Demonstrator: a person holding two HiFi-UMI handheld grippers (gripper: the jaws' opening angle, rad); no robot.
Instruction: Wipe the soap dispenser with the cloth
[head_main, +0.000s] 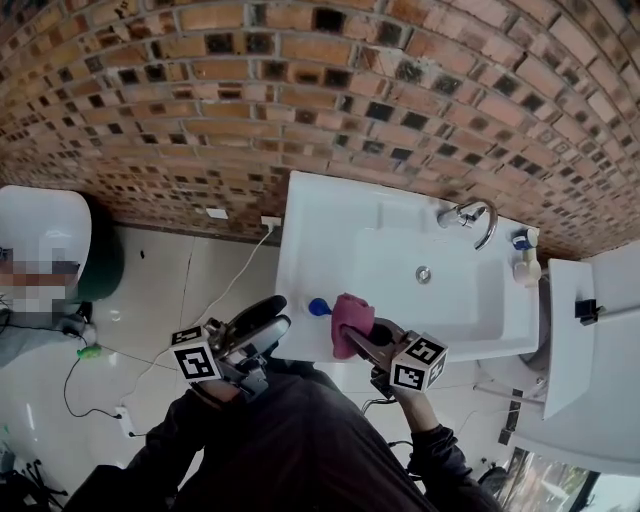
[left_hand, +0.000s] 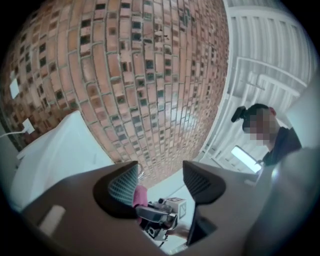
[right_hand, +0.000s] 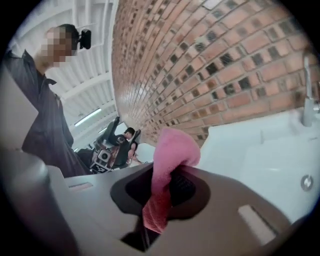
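Observation:
In the head view a white sink (head_main: 300, 240) stands against a brick wall. A small cream soap dispenser (head_main: 526, 266) with a blue top sits at its back right corner, beside the faucet (head_main: 472, 216). My right gripper (head_main: 352, 338) hovers over the sink's front rim, shut on a pink cloth (head_main: 352, 312) that bunches above the jaws (right_hand: 172, 150). To its left, off the sink's front corner, my left gripper (head_main: 282, 312) holds nothing. Its jaws stand apart (left_hand: 160, 172), and the pink cloth (left_hand: 140, 196) shows between them further off.
A small blue round thing (head_main: 318, 307) lies on the sink's front rim, just left of the cloth. A white fixture (head_main: 590, 340) stands to the sink's right. Cables (head_main: 225, 290) run across the floor from a wall socket (head_main: 270, 222). A person (head_main: 45, 270) is at the far left.

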